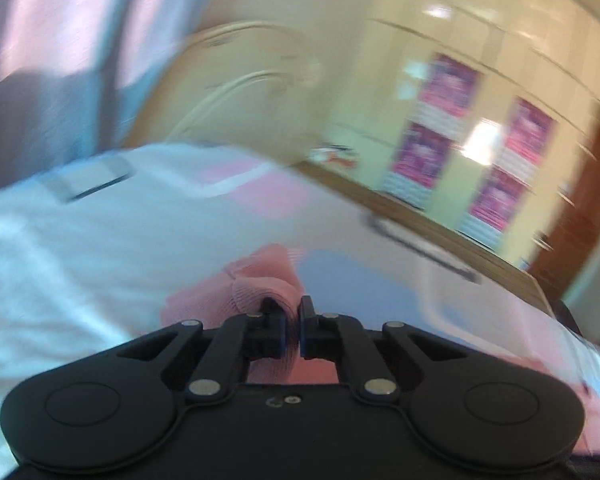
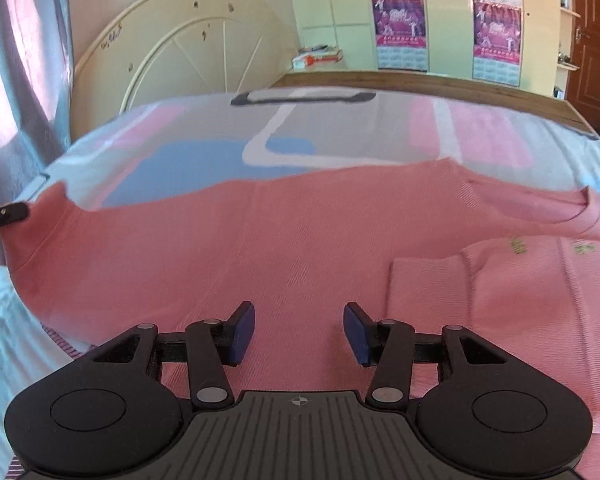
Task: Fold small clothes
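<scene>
A pink top (image 2: 300,240) lies spread across the bed (image 2: 204,156), one sleeve folded over its body at the right. The left gripper (image 1: 292,320) is clamped on a bunched corner of the top, lifted at the left edge. The right gripper (image 2: 299,330) hovers over the top with jaws wide apart, holding nothing; headboard (image 2: 180,40) and posters (image 2: 400,20) stand beyond.
</scene>
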